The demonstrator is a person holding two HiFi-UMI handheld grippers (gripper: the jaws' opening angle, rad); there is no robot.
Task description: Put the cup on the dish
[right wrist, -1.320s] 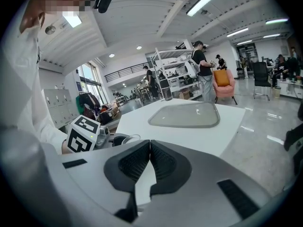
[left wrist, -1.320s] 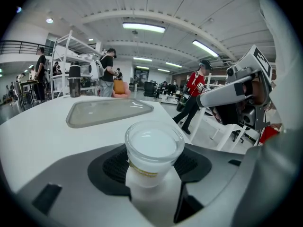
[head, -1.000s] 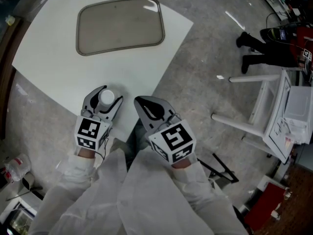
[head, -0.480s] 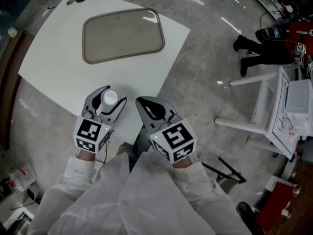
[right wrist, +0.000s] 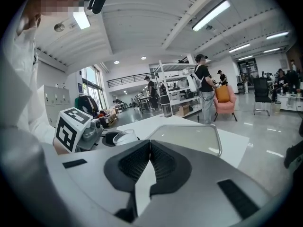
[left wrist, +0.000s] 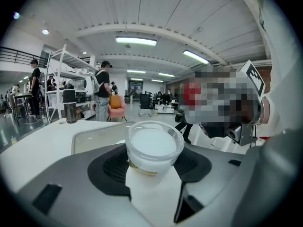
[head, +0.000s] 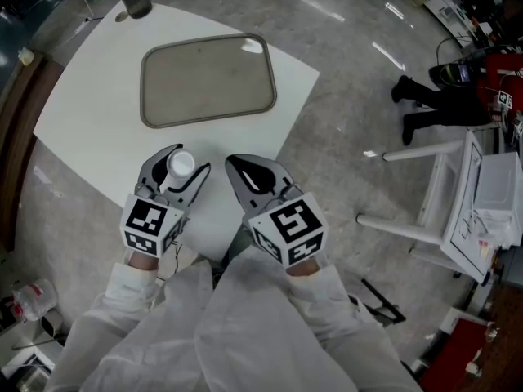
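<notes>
the left gripper (head: 181,160) is clamped on the cup (left wrist: 154,145) (right gripper (head: 237,167) closed, empty), and a loose squeeze could tip it short of the far dish (head: 208,80)

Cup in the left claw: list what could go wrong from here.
1. The cup sits upright in the left claw; squeezing harder may crush its clear wall.
2. The dish has a raised rim; set on it, the cup could tip.
3. The shut right claw is close alongside and might knock it.
</notes>
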